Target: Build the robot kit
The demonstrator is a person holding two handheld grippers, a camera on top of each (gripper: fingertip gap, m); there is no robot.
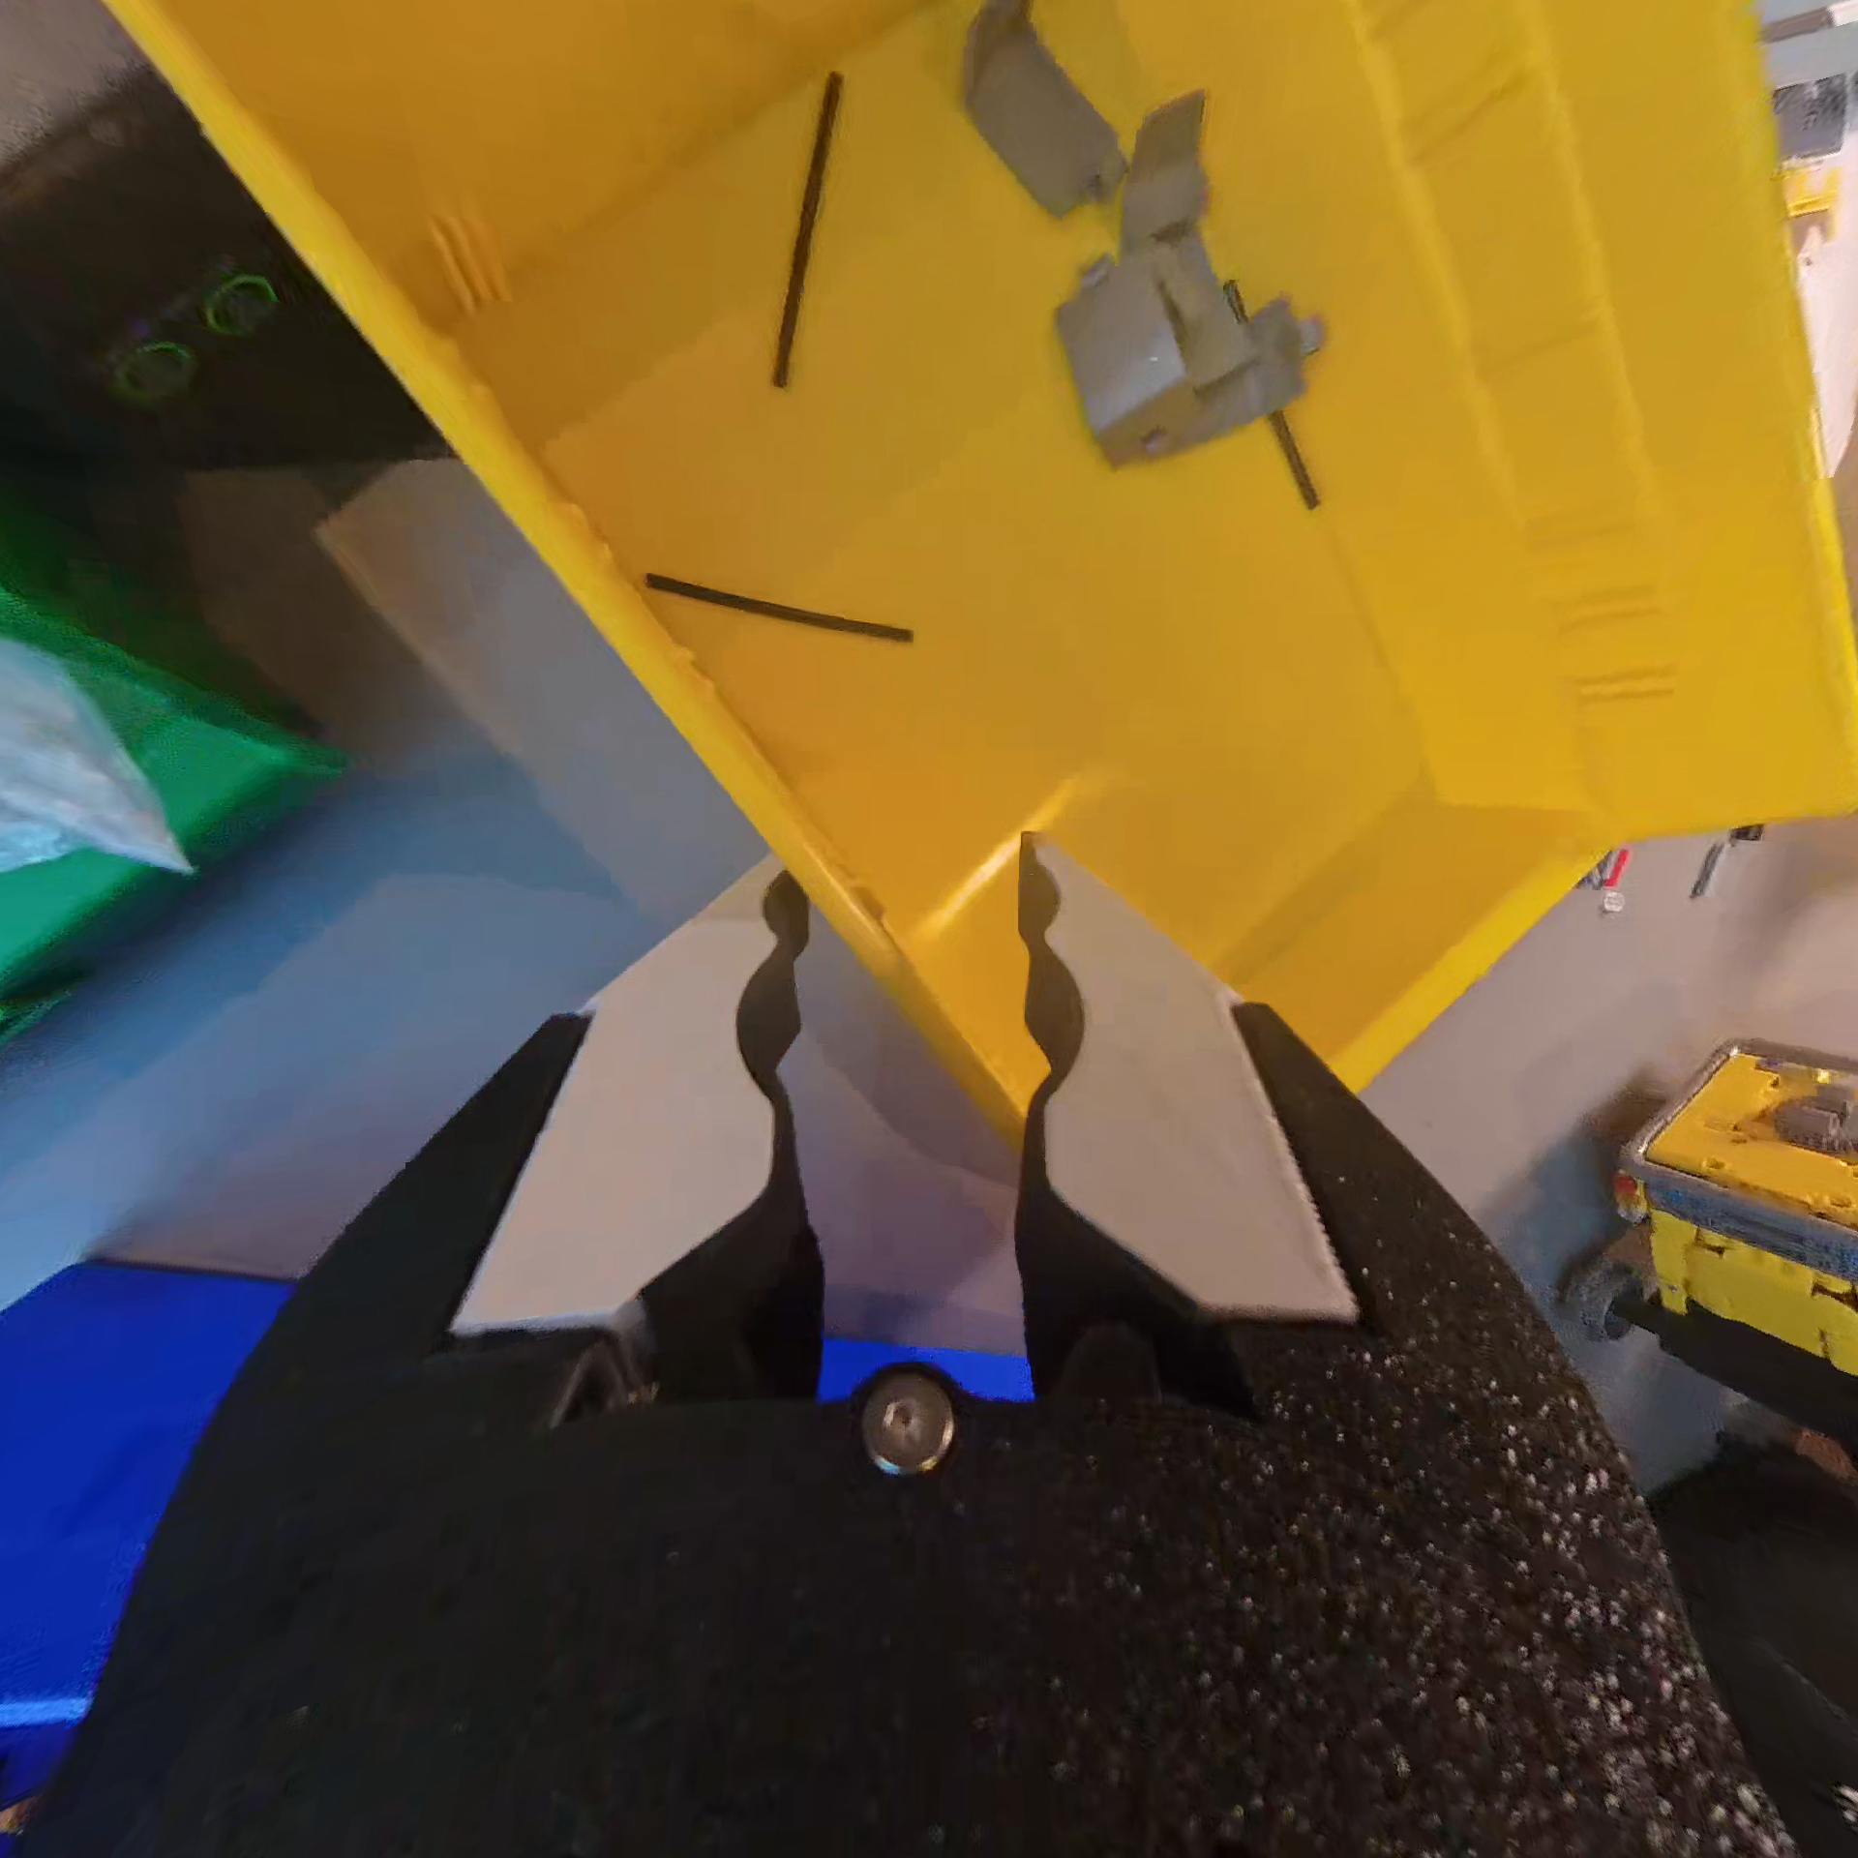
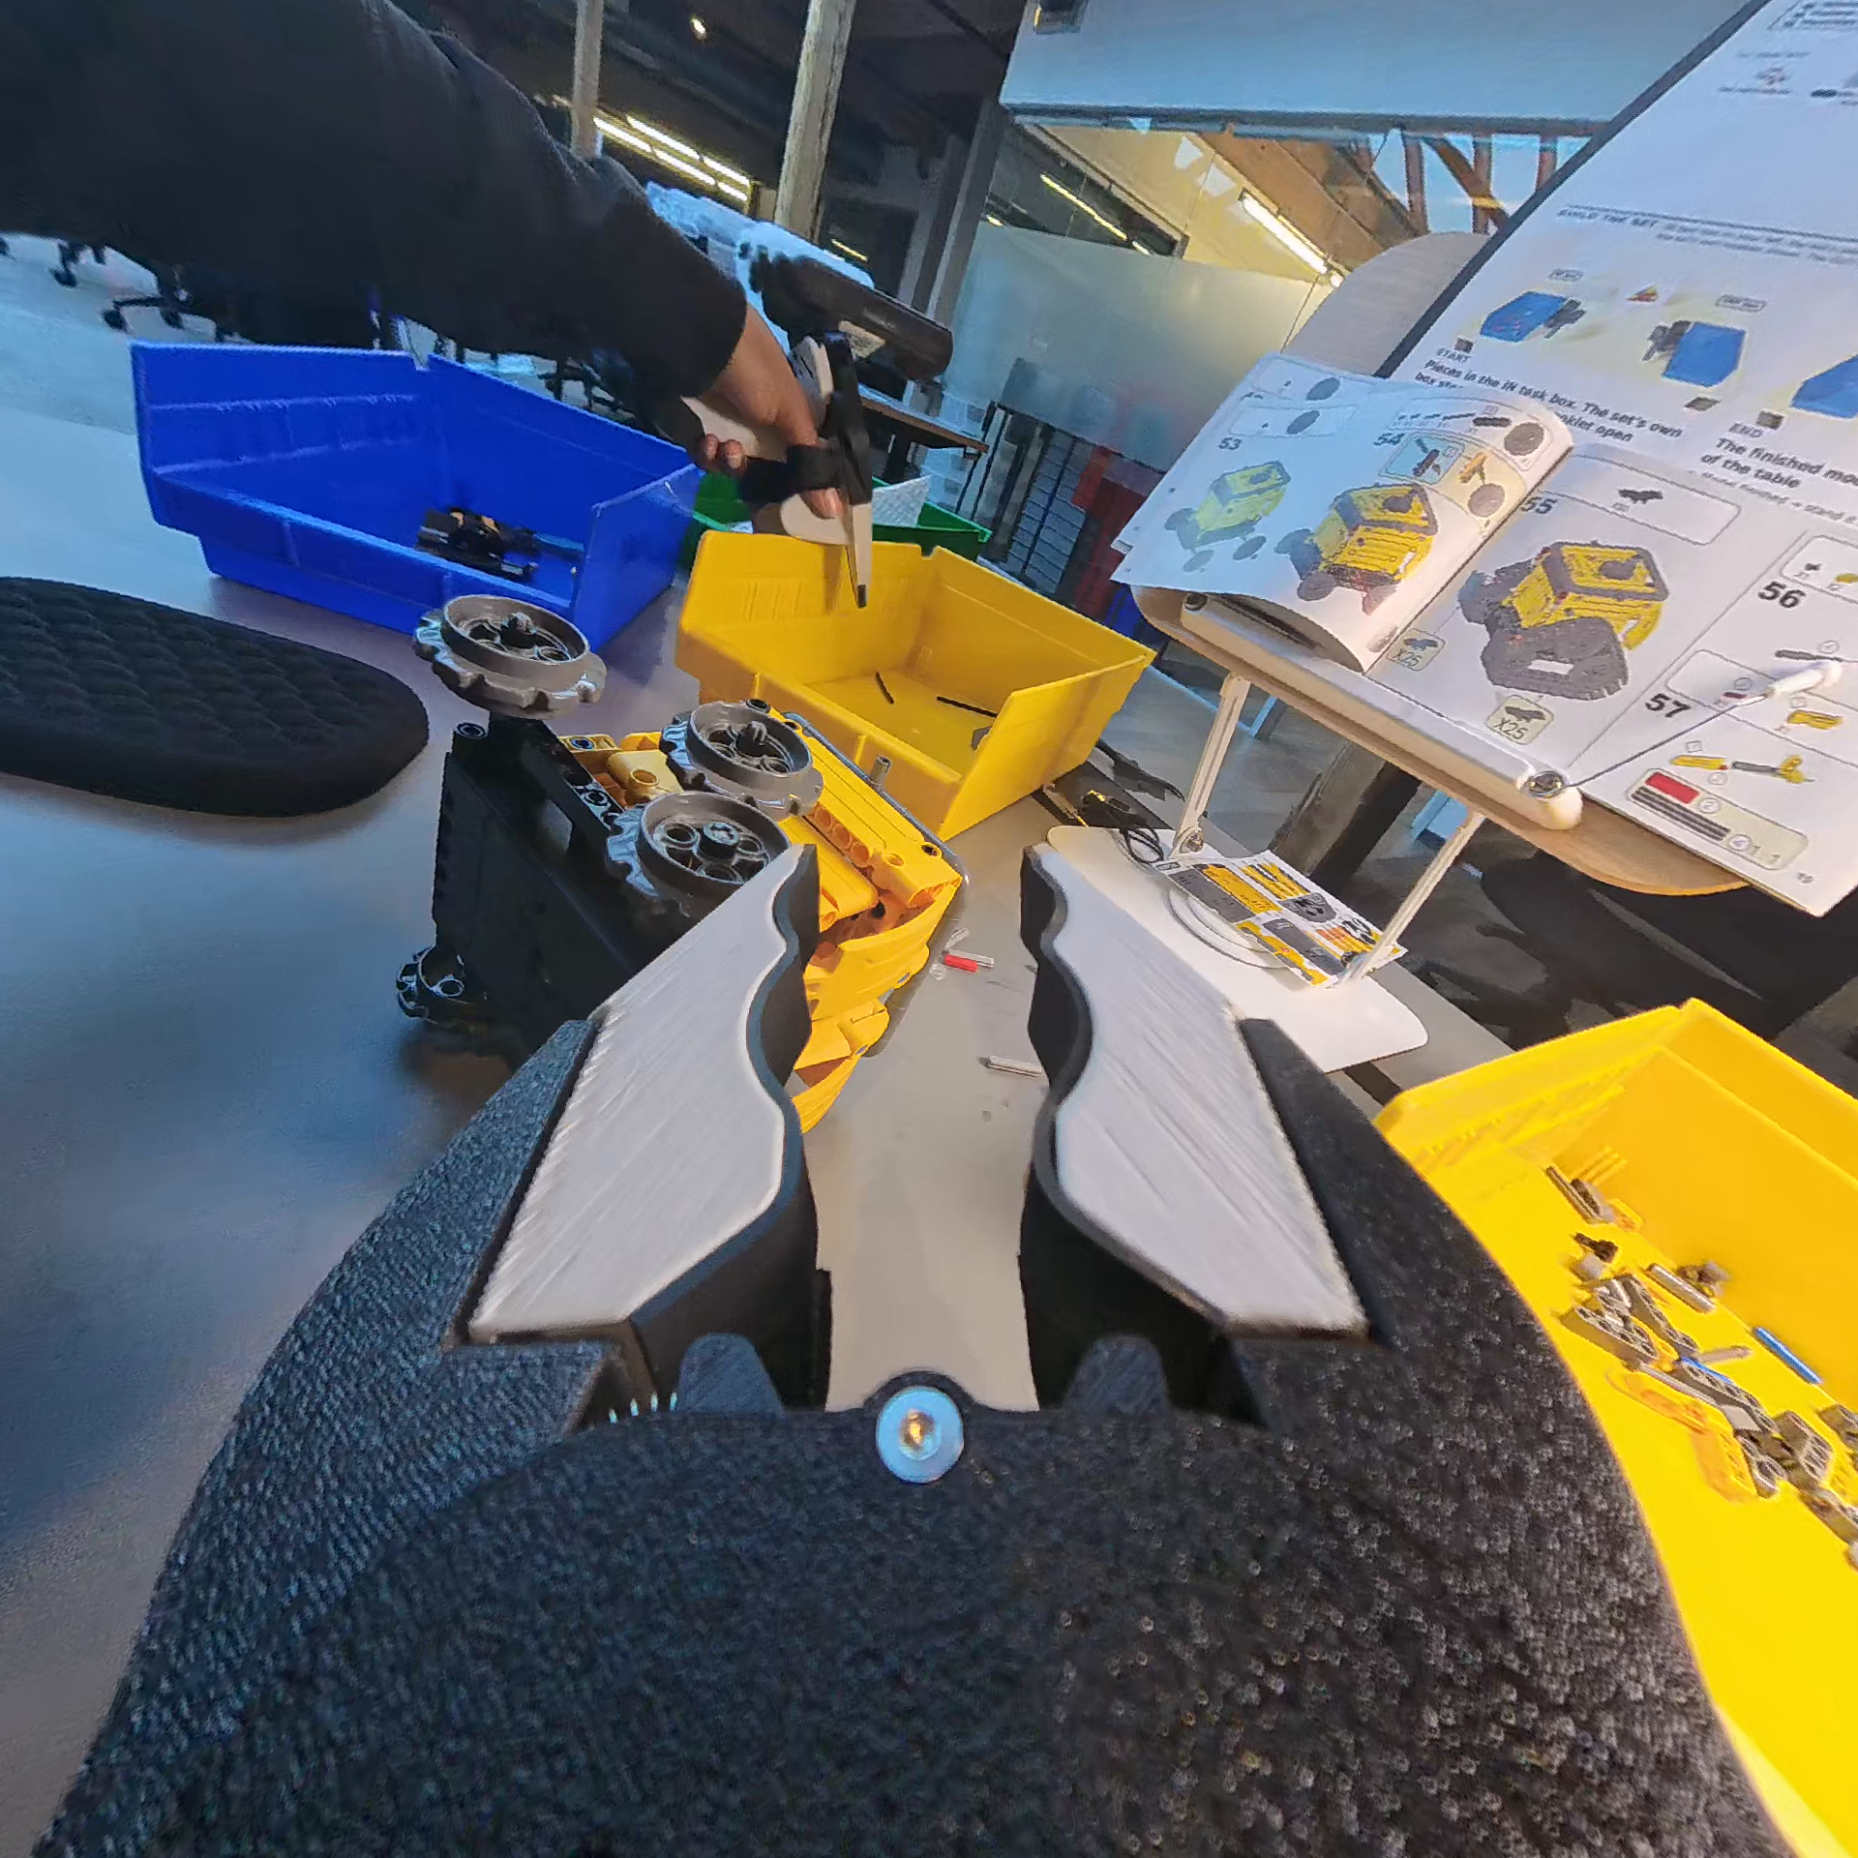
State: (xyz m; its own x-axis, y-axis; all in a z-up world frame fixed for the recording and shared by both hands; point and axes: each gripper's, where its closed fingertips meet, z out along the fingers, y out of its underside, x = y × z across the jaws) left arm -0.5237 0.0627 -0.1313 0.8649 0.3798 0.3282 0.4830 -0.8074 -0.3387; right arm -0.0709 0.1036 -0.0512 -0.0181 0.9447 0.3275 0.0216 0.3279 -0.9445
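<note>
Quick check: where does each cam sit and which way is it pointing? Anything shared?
Left wrist view: on the left tongs, looking down into a yellow bin with black rods and grey parts; its near wall sits between the open fingers.
Right wrist view: on the right tongs, low over the table, facing a yellow-and-black brick model and instruction booklet; a dark sleeve shows.
Shared: the yellow bin, the left tongs above it, and the model.

Both views are bright and evenly lit. In the right wrist view, ceiling strip lights [image 2: 674,151] glow at the upper middle, leaving a soft sheen on the table [image 2: 201,1005] at left. The left wrist view is smeared by motion blur, worst at its left edge. Wide-angle bending curves the edges.
</note>
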